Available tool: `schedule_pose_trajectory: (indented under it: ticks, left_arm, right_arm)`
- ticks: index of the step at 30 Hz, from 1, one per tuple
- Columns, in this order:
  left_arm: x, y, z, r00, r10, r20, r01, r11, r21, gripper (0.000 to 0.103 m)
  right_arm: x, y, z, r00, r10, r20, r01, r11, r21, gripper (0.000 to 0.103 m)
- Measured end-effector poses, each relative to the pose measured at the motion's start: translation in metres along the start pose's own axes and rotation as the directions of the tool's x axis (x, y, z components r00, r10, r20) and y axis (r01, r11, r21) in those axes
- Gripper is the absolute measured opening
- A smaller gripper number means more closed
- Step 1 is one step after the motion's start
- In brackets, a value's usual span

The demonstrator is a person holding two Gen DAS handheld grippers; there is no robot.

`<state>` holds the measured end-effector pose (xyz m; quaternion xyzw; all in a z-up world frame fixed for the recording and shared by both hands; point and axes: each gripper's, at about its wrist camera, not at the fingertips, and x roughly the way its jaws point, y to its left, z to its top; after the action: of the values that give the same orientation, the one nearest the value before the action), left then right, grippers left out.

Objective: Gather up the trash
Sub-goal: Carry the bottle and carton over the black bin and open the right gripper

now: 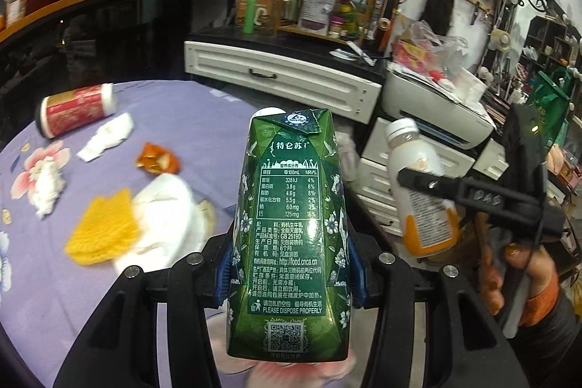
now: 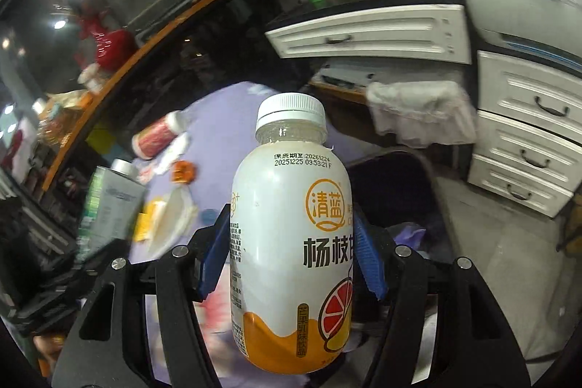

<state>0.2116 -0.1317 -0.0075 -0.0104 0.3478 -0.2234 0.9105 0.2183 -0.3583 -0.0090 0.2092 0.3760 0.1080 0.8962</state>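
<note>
The left gripper (image 1: 289, 282) is gripping a green carton (image 1: 289, 224) at frame centre, its blue fingers (image 1: 223, 273) partly closed and pressing both narrow sides low on the body, probably for a steady carry. The carton's long axis is running up the frame, folded top pointing away from the camera. The right gripper (image 2: 291, 257) is holding a white bottle (image 2: 293, 235) likewise, cap pointing upward, fingers (image 2: 214, 253) clamping its waist. More trash is lying on the purple worktop (image 1: 43, 297) at left: a red cup (image 1: 78, 110), tissues (image 1: 105, 137), a wrapper (image 1: 158, 162).
</note>
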Motion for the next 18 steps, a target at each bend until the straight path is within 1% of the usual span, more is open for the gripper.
schedule_pose_trajectory:
  ticks: [2,5,9,18]
  left_arm:
    - [0.006,-0.012,0.003,1.0,-0.013,-0.001,0.013,1.0,0.01,0.049]
    - [0.016,-0.028,0.009,1.0,-0.02,-0.006,0.02,1.0,0.023,0.049]
    - [0.023,-0.04,0.011,1.0,-0.024,-0.012,0.024,0.999,0.03,0.049]
    - [0.045,-0.056,0.012,0.998,-0.022,-0.053,0.024,0.999,0.048,0.049]
  right_arm:
    - [0.008,-0.014,-0.001,0.999,-0.045,0.008,0.045,0.999,0.002,0.062]
    - [0.022,-0.037,-0.005,0.996,-0.089,0.005,0.089,0.996,0.002,0.062]
    - [0.055,-0.064,-0.01,0.99,-0.135,-0.031,0.136,0.99,0.022,0.062]
    - [0.128,-0.11,-0.027,0.976,-0.169,-0.136,0.176,0.983,0.045,0.063]
